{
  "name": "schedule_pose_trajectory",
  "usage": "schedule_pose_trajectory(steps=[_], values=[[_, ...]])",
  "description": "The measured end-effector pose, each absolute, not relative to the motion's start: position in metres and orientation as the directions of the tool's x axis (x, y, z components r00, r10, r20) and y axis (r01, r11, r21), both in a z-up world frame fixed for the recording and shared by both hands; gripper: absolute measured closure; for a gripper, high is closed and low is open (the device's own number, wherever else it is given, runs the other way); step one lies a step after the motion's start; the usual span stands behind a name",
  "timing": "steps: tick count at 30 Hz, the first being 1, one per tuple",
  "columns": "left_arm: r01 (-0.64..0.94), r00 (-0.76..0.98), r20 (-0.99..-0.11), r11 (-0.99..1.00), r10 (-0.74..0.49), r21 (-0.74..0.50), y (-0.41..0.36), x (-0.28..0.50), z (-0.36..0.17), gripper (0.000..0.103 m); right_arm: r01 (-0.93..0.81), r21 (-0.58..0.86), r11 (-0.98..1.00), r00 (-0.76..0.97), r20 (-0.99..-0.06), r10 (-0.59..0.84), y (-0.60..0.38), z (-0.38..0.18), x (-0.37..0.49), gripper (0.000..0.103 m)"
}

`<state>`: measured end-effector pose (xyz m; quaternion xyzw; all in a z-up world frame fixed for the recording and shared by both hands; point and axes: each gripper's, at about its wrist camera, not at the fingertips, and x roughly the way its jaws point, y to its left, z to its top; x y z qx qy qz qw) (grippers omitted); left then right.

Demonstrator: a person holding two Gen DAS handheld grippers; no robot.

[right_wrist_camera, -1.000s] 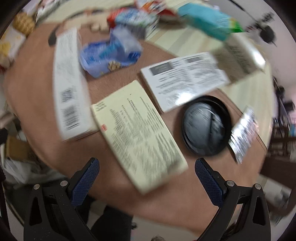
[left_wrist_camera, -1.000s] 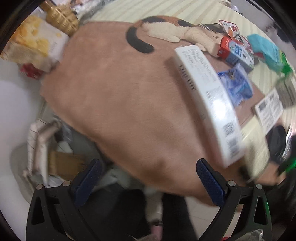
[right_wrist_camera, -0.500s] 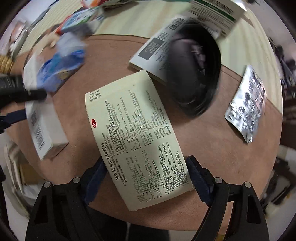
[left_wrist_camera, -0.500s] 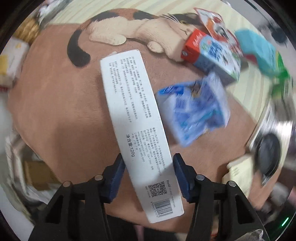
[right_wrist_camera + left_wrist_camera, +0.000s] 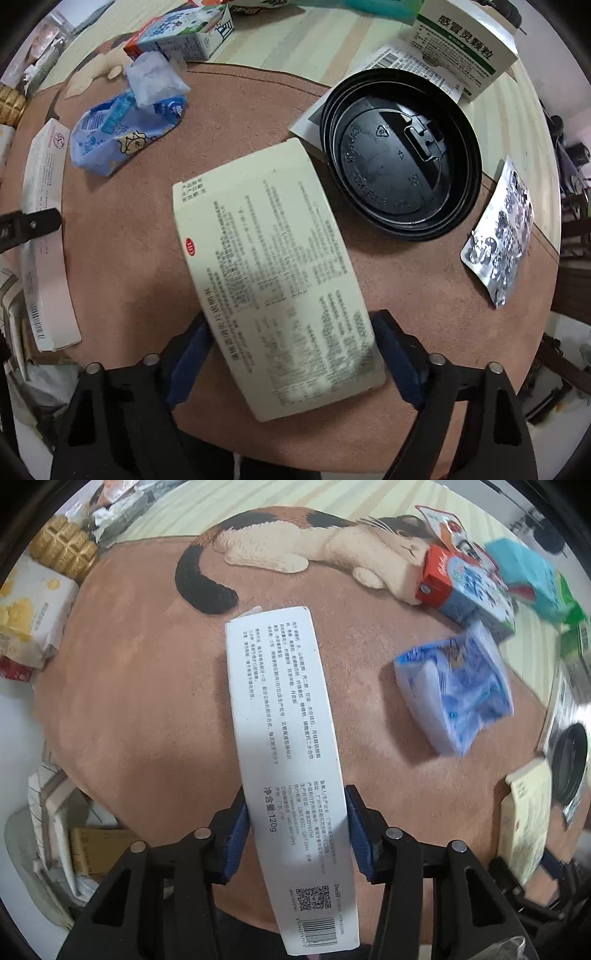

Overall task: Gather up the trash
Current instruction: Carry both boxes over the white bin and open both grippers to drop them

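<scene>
A long white toothpaste box (image 5: 288,760) lies on a brown round mat (image 5: 140,686). My left gripper (image 5: 297,834) is shut on it, one blue pad pressing each long side. The box also shows at the left in the right wrist view (image 5: 44,236). A cream medicine box (image 5: 273,273) lies on the mat, and my right gripper (image 5: 293,360) has both blue pads against its sides near its near end. It also shows at the right edge of the left wrist view (image 5: 524,812).
A crumpled blue wrapper (image 5: 122,133), a red and blue carton (image 5: 181,33), a black cup lid (image 5: 399,158), a foil blister pack (image 5: 502,232), a green and white medicine box (image 5: 465,48) and a printed leaflet lie around. Clutter (image 5: 66,827) sits below the table's left edge.
Both grippers came in over the mat and closed: the left onto the white toothpaste box, the right onto the cream medicine box. One second ago both were wide open.
</scene>
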<state>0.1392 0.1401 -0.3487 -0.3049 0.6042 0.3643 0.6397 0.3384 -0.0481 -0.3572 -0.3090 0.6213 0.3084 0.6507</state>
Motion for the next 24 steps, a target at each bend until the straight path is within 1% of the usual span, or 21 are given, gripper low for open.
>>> schedule_pose_trajectory(steps=[4,6,9,12,13,14,16,19,20,21,23,24], values=[[-0.789,0.011,-0.99,0.61,0.142,0.078,0.117,0.109,-0.34,0.058,-0.752,0.006,0.659,0.035,-0.998,0.048,-0.073,-0.36,0.323,0.02],[-0.769,0.035,-0.988,0.635,0.153,0.071,0.102,0.106,-0.34,0.058,-0.72,0.045,0.692,0.009,-0.997,0.074,-0.091,-0.368,0.312,0.021],[-0.732,0.088,-0.983,0.68,0.163,0.048,0.086,0.081,-0.319,0.058,-0.679,0.079,0.73,0.001,-0.994,0.108,-0.121,-0.366,0.297,0.021],[-0.698,0.131,-0.98,0.716,0.149,0.015,0.068,0.073,-0.293,0.058,-0.639,0.117,0.76,-0.008,-0.989,0.145,-0.151,-0.358,0.28,0.021],[-0.693,0.138,-0.98,0.721,0.142,0.007,0.049,0.082,-0.284,0.058,-0.625,0.139,0.768,-0.017,-0.986,0.164,-0.163,-0.356,0.271,0.021],[-0.688,0.148,-0.98,0.726,0.129,-0.009,0.03,0.072,-0.278,0.058,-0.618,0.15,0.772,-0.022,-0.985,0.174,-0.162,-0.349,0.264,0.021],[-0.695,0.161,-0.982,0.717,0.101,-0.04,0.017,0.055,-0.274,0.058,-0.606,0.181,0.774,-0.042,-0.98,0.196,-0.183,-0.351,0.246,0.021],[-0.728,0.163,-0.985,0.68,0.048,-0.087,-0.004,0.016,-0.282,0.058,-0.626,0.216,0.749,-0.092,-0.975,0.204,-0.215,-0.362,0.208,0.021],[-0.742,0.16,-0.987,0.663,0.026,-0.103,-0.008,0.002,-0.29,0.058,-0.64,0.217,0.737,-0.107,-0.975,0.194,-0.215,-0.353,0.191,0.021],[-0.759,0.152,-0.988,0.641,0.002,-0.116,-0.013,-0.011,-0.301,0.058,-0.655,0.216,0.725,-0.121,-0.976,0.182,-0.222,-0.351,0.177,0.021],[-0.788,0.145,-0.988,0.598,-0.048,-0.144,-0.022,-0.03,-0.327,0.058,-0.681,0.217,0.699,-0.153,-0.976,0.154,-0.236,-0.323,0.132,0.021],[-0.801,0.143,-0.987,0.577,-0.074,-0.159,-0.024,-0.036,-0.343,0.058,-0.699,0.212,0.683,-0.167,-0.977,0.133,-0.244,-0.33,0.121,0.021]])
